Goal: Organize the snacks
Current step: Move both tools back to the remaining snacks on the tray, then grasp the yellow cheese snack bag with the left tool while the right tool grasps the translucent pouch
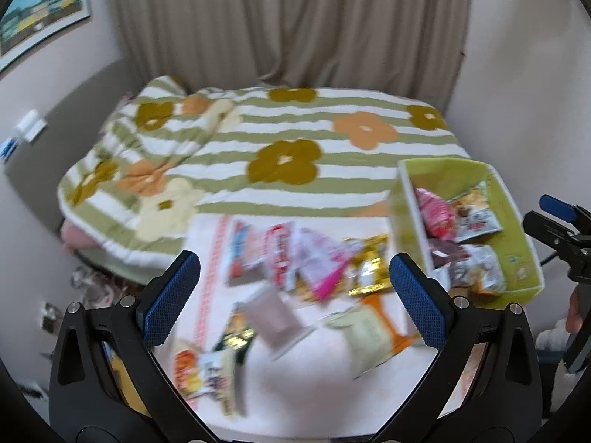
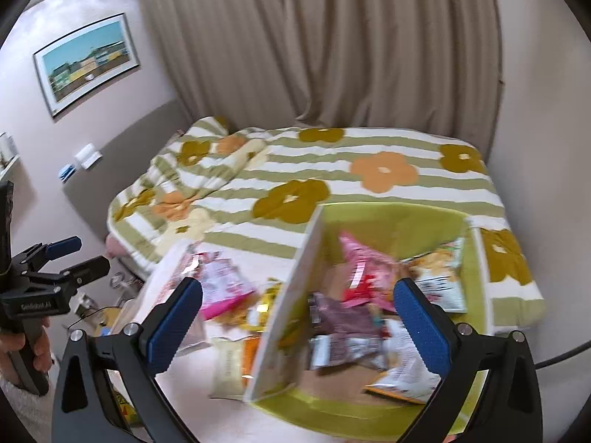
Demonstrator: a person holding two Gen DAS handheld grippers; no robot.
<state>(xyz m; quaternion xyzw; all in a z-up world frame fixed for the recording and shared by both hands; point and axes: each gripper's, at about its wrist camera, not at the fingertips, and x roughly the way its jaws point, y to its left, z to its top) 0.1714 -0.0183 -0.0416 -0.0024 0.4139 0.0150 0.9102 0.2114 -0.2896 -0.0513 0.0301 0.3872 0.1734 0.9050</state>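
Observation:
Several snack packets (image 1: 295, 258) lie loose on a white cloth (image 1: 317, 365) at the foot of the bed, among them a gold packet (image 1: 369, 265) and a pale green one (image 1: 365, 332). A lime-green box (image 1: 517, 243) on the right holds several packets (image 1: 476, 214). My left gripper (image 1: 291, 295) hovers open above the loose pile, nothing between its blue pads. My right gripper (image 2: 295, 317) hangs open over the near wall of the green box (image 2: 369, 421), above a dark purple packet (image 2: 347, 317) and a pink one (image 2: 365, 265) inside. Both views are motion-blurred.
A bed with a striped, flowered quilt (image 1: 295, 136) fills the space behind. Beige curtains (image 1: 288, 18) hang at the back and a framed picture (image 2: 88, 62) is on the left wall. Clutter lies on the floor (image 1: 92, 288) left of the bed.

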